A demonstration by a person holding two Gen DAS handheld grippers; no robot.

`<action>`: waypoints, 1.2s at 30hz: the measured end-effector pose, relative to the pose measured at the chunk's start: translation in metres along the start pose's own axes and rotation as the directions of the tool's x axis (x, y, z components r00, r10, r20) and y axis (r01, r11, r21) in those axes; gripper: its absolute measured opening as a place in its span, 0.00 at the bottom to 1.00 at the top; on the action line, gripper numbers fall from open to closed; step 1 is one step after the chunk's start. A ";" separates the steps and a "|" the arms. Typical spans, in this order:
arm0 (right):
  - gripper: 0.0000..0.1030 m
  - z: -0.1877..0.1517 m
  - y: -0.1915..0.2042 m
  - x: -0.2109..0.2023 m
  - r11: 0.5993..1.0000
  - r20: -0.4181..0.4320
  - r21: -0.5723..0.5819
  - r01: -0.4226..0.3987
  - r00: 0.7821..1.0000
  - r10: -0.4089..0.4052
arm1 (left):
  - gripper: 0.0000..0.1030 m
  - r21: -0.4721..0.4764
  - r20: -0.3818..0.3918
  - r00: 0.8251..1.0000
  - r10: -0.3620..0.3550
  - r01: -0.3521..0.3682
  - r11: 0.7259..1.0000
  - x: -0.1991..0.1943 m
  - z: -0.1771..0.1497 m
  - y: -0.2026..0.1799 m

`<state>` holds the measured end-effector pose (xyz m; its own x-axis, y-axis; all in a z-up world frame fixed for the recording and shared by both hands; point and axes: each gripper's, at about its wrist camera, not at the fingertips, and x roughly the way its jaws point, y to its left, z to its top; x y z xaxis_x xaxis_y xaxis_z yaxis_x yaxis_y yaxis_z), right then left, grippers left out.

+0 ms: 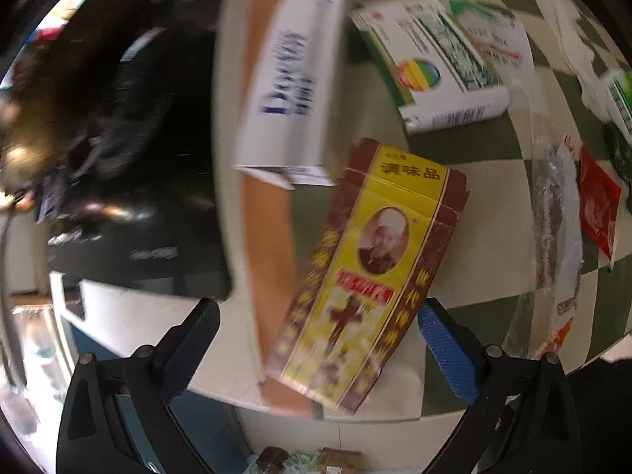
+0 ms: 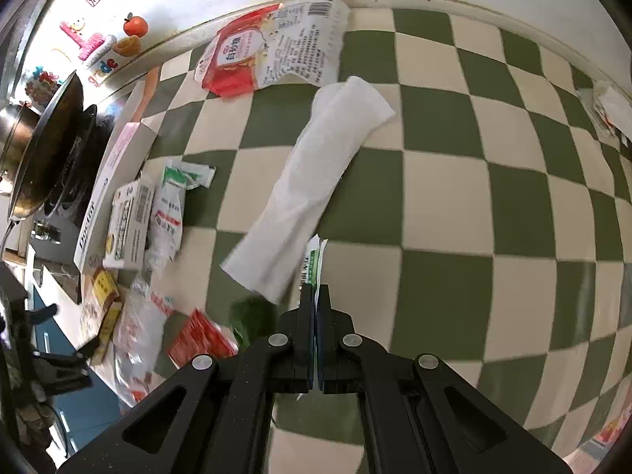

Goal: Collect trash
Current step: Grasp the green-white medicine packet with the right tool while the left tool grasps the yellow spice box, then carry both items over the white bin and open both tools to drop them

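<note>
In the left wrist view my left gripper (image 1: 320, 308) stands open, pointing down over a yellow and brown seasoning box (image 1: 367, 272) that lies flat on the checked counter (image 1: 486, 197). The box sits between the fingers, and the blue pad (image 1: 446, 347) is close to its right edge without pressing on it. In the right wrist view my right gripper (image 2: 316, 296) is shut on a thin green and white packet (image 2: 314, 260), which stands edge-on out of the jaws. A folded white paper towel (image 2: 316, 181) lies just beyond it.
A white box with blue letters (image 1: 292, 79), a white and green medicine box (image 1: 434, 71), a clear plastic wrapper (image 1: 553, 217) and a red sachet (image 1: 598, 205) lie around. A red and white wrapper (image 2: 268, 51) lies near the wall. The black stove (image 1: 130, 158) with a pan (image 2: 43, 146) borders the counter's left.
</note>
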<state>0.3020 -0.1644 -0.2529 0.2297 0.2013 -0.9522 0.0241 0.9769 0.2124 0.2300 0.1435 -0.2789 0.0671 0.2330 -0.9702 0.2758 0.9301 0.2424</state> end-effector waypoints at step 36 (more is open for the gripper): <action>0.00 -0.197 0.317 0.020 0.748 -0.270 -0.523 -0.409 0.912 0.310 | 0.56 -0.881 0.234 0.940 -0.249 0.314 0.354 0.022 -0.331 0.130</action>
<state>0.1225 0.1635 -0.2476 -0.0457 0.5058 -0.8614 -0.5849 0.6855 0.4336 -0.0496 0.3632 -0.2681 0.2190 -0.0794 -0.9725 -0.7262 0.6524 -0.2168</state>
